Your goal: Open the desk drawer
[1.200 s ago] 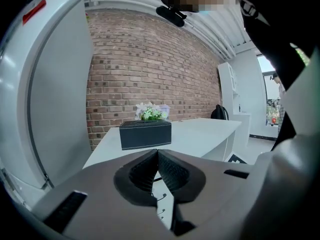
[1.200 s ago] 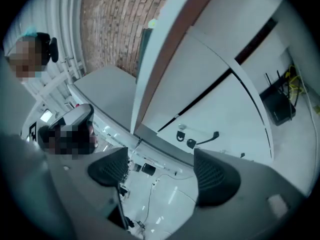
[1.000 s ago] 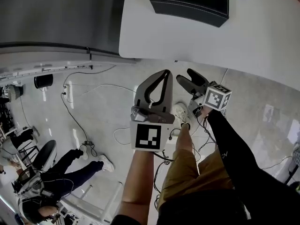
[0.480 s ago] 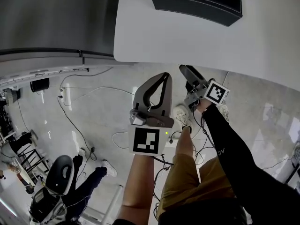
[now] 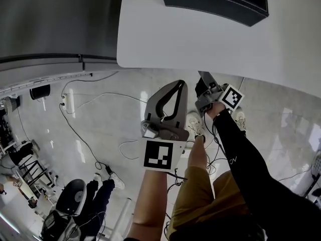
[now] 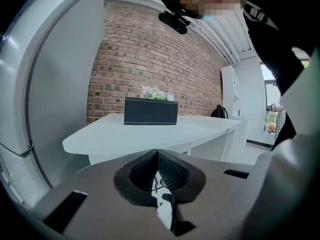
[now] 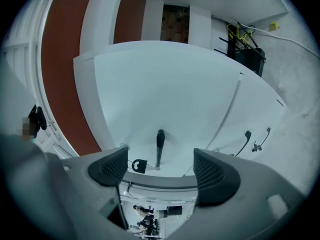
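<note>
The drawer front (image 7: pixel 165 99) fills the centre of the right gripper view as a plain white panel below the white tabletop (image 5: pixel 210 39). Its slim black handle (image 7: pixel 159 145) lies at lower centre, and what appears to be a small black key tag (image 7: pixel 139 164) hangs just left of it. The panel and handle are probably rigid, with the drawer running on slides, so a straight, even pull should move it. The handle looks smooth and narrow. Take hold at its mid-length, across the bar, to avoid slipping or skewing. If the key marks a lock, the drawer may resist. The right gripper (image 7: pixel 160 170) faces the handle with its fingers spread wide and empty, the handle lying ahead of them and untouched. The black sleeve (image 5: pixel 241 154) reaches from lower right toward the tabletop edge. The left gripper (image 5: pixel 178 84) sits at frame centre on a bare forearm (image 5: pixel 150 195), fingers closed tip to tip on nothing, over the floor (image 5: pixel 100 124).
</note>
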The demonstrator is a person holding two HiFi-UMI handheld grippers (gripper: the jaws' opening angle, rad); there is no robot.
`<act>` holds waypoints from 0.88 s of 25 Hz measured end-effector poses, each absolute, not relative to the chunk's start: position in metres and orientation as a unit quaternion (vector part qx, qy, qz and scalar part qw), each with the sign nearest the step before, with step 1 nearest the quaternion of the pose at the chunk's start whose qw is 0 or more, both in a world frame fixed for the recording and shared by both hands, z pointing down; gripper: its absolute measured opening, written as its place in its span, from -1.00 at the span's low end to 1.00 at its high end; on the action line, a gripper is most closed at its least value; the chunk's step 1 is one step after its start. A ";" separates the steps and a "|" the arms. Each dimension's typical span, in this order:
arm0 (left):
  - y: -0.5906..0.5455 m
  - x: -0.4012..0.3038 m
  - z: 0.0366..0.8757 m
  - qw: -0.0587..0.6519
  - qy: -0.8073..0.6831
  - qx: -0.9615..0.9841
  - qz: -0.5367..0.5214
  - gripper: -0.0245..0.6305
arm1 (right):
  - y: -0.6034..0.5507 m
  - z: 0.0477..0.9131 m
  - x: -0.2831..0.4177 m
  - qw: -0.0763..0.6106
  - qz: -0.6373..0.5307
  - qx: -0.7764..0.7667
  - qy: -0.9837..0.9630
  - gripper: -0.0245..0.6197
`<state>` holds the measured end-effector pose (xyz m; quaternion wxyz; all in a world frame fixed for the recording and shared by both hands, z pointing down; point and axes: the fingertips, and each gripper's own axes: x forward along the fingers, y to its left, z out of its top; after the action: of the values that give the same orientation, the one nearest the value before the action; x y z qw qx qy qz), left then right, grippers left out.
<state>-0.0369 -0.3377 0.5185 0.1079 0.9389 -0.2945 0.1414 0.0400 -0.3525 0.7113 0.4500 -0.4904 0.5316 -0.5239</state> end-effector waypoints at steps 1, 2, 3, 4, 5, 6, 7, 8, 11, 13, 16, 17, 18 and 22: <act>-0.339 -0.038 0.521 0.109 -0.294 0.939 0.143 -0.90 | -0.354 0.713 0.040 0.453 -0.523 -0.489 0.530 0.37; -0.339 -0.038 0.524 0.110 -0.293 0.939 0.145 -0.90 | -0.356 0.715 0.039 0.455 -0.523 -0.489 0.530 0.37; -0.339 -0.039 0.526 0.111 -0.292 0.938 0.147 -0.90 | -0.357 0.717 0.039 0.456 -0.523 -0.489 0.529 0.37; -0.339 -0.039 0.528 0.112 -0.291 0.938 0.148 -0.90 | -0.358 0.719 0.040 0.457 -0.522 -0.490 0.528 0.37; -0.339 -0.040 0.530 0.113 -0.291 0.938 0.150 -0.90 | -0.359 0.720 0.041 0.458 -0.521 -0.493 0.525 0.36; -0.339 -0.040 0.532 0.114 -0.290 0.938 0.151 -0.90 | -0.361 0.722 0.042 0.460 -0.518 -0.497 0.522 0.28; -0.340 -0.041 0.533 0.113 -0.289 0.938 0.152 -0.90 | -0.363 0.722 0.044 0.462 -0.516 -0.500 0.519 0.22; -0.340 -0.042 0.534 0.113 -0.288 0.938 0.154 -0.90 | -0.366 0.722 0.045 0.465 -0.514 -0.501 0.518 0.21; -0.339 -0.041 0.537 0.114 -0.286 0.939 0.157 -0.90 | -0.370 0.718 0.047 0.471 -0.508 -0.499 0.521 0.14; -0.337 -0.040 0.539 0.117 -0.285 0.938 0.158 -0.90 | -0.367 0.713 0.047 0.474 -0.497 -0.498 0.529 -0.71; -0.337 -0.040 0.541 0.119 -0.283 0.938 0.161 -0.90 | -0.366 0.711 0.048 0.483 -0.492 -0.497 0.527 -0.81; -0.337 -0.041 0.542 0.120 -0.283 0.938 0.161 -0.90 | -0.367 0.711 0.048 0.486 -0.495 -0.498 0.521 -0.81; -0.336 -0.041 0.543 0.122 -0.282 0.938 0.161 -0.90 | -0.366 0.712 0.048 0.489 -0.497 -0.500 0.513 -0.81; -0.331 -0.036 0.544 0.126 -0.279 0.939 0.157 -0.90 | -0.364 0.712 0.051 0.505 -0.503 -0.511 0.480 -0.81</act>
<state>-0.0360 -0.3306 0.5443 0.1262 0.9389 -0.2791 0.1571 0.0509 -0.3642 0.7116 0.5052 -0.5111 0.4804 -0.5027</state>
